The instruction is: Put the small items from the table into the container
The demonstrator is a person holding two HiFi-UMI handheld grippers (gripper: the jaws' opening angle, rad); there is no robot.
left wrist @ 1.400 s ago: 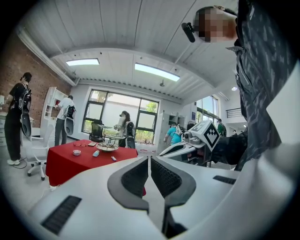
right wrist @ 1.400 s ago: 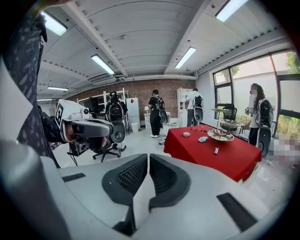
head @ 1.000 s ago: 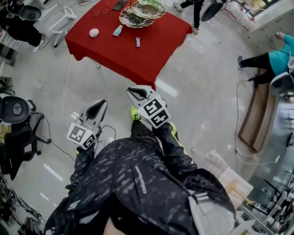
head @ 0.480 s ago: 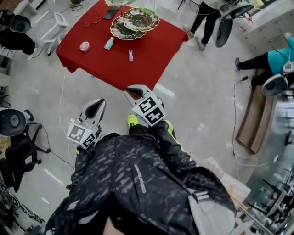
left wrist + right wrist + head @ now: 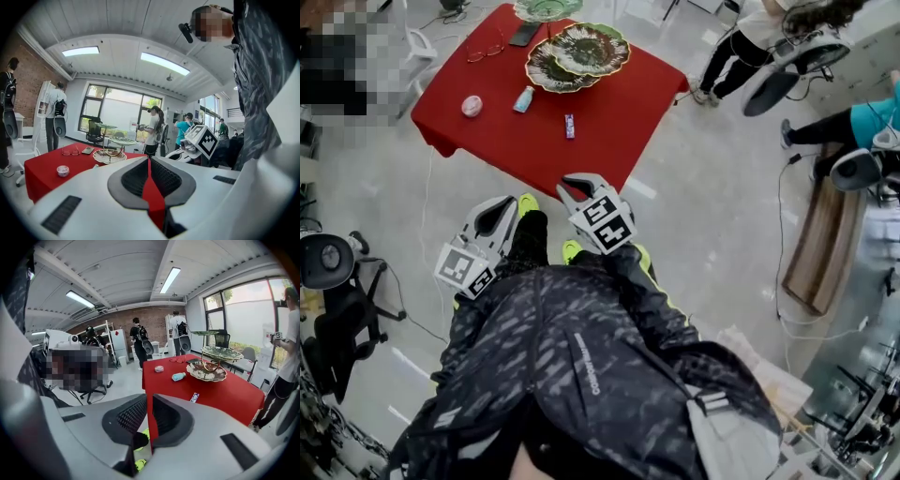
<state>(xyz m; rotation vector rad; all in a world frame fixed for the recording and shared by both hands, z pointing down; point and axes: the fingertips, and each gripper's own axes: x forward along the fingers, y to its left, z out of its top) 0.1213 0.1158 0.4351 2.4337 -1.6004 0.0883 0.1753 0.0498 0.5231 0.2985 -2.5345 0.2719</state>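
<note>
Head view, with both gripper views. Two grippers: the left gripper [image 5: 501,208] and the right gripper [image 5: 572,186] each have their jaws drawn together with nothing between them, and both are held over the floor short of the desk [image 5: 609,103].

Three small items lie on the red desk, apart from one another: one round tin [image 5: 472,106] near the left edge, one small bottle [image 5: 523,98] just below the dishes, and one wrapped bar [image 5: 569,126] nearest the front edge. One pair of glasses [image 5: 483,52] and one phone [image 5: 523,35] lie toward the far side.

One container, a tiered dish stand [image 5: 581,52], stands at the far middle; the right gripper view shows three dishes on it.

The desk's near corner is just beyond the right gripper. Bare floor lies open to the right of the desk; one office chair [image 5: 328,267] stands at the left.
</note>
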